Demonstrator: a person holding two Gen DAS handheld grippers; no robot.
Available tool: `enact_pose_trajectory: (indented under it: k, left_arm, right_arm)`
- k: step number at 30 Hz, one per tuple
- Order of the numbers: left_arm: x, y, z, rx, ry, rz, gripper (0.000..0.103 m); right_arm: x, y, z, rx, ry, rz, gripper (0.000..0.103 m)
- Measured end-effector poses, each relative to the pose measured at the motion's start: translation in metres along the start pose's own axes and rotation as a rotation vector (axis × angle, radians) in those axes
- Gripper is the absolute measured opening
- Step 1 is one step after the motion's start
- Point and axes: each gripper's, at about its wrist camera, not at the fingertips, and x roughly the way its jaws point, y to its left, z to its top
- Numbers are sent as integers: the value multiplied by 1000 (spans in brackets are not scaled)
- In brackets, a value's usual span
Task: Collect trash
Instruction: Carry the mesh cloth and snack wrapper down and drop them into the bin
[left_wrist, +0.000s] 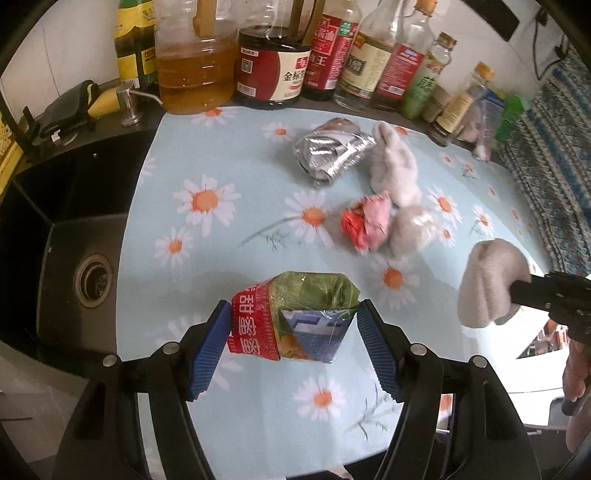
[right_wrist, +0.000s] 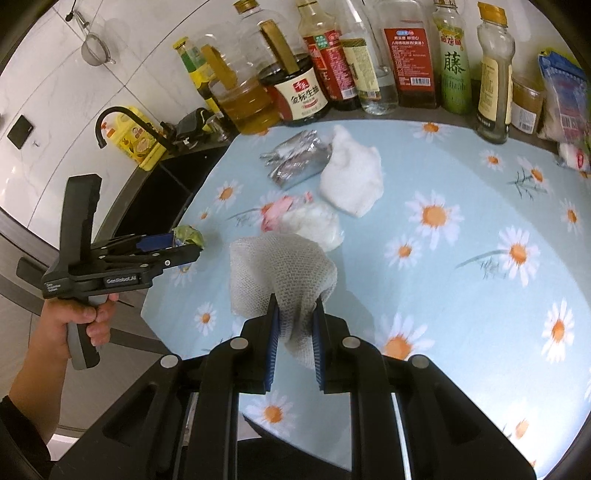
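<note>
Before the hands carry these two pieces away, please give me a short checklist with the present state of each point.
1. Left gripper shut on the folded wrapper: ok.
2. Right gripper shut on the crumpled tissue: ok.
3. Both pieces lifted off the flowered tablecloth: ok.
4. Trash bin in view: not ok, none visible.
5. All trash collected: not ok; the foil pouch, the pink wad and white tissues remain.
</note>
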Motion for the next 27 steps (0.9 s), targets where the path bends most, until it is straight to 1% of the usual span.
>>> enact_pose_trajectory:
  k: [13, 18, 27]
  left_arm:
    - [-34, -1, -65, 24, -14, -84, 67]
    - [-40, -1, -92, 27, 1, -115, 67]
    - [-43, -5, -138, 34, 37, -167, 67]
  right_arm:
    - [10, 55, -58, 4, 40, -13, 18]
    - [14, 74, -82, 1, 67, -18, 18]
    - [19, 97, -120, 13, 104, -19, 18]
